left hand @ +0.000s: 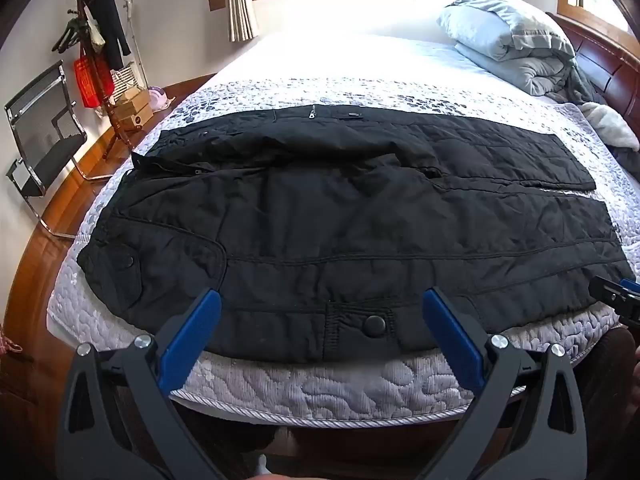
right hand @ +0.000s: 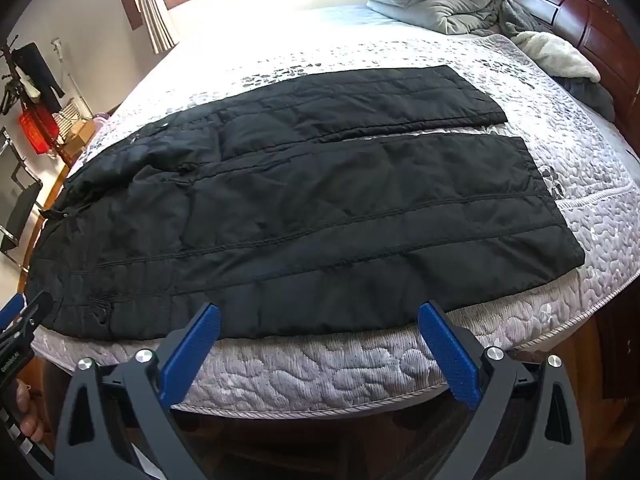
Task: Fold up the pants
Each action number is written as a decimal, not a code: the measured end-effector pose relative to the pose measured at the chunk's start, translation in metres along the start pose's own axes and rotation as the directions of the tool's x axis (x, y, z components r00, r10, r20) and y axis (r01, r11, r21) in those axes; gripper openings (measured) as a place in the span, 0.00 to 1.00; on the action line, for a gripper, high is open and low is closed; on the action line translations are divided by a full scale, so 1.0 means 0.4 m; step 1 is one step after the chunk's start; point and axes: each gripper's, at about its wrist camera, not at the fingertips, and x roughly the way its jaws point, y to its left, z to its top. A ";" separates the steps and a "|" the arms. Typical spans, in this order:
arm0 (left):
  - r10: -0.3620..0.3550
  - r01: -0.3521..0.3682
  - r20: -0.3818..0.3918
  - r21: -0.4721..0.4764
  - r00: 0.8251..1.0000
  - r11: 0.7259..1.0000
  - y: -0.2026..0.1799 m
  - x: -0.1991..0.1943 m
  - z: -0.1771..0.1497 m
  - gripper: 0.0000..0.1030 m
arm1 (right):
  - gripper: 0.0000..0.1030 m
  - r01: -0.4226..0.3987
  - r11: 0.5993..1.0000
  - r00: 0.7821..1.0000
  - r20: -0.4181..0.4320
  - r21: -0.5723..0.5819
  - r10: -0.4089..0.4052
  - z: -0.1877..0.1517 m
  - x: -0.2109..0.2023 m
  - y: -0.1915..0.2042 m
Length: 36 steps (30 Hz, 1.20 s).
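Black quilted pants point(left hand: 340, 220) lie spread flat across the bed, waist to the left, both legs running right side by side. In the right wrist view the same pants point(right hand: 320, 208) show their two leg ends at the right. My left gripper point(left hand: 320, 304) hovers over the near edge of the pants by a snap-button pocket, jaws wide, nothing between them. My right gripper point(right hand: 318, 314) hangs above the near edge of the near leg, open and empty too. Each gripper shows at the edge of the other's view.
The bed point(left hand: 320, 392) has a grey quilted cover point(right hand: 320, 368). A folded grey duvet point(left hand: 508, 40) and clothes lie at the headboard point(right hand: 580, 20) on the right. A chair point(left hand: 44, 140), coat rack point(left hand: 92, 60) and boxes stand on the wooden floor at left.
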 end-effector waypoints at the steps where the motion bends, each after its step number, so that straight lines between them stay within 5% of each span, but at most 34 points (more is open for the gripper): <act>1: -0.002 0.002 0.000 -0.001 1.000 1.000 0.000 -0.001 0.000 0.97 | 0.97 -0.001 1.000 1.000 -0.004 0.000 0.001 0.002 -0.001 0.000; 36: -0.014 0.014 -0.001 -0.012 1.000 1.000 -0.010 0.012 0.026 0.97 | 0.97 -0.005 1.000 0.999 -0.052 0.022 0.006 0.002 0.053 -0.018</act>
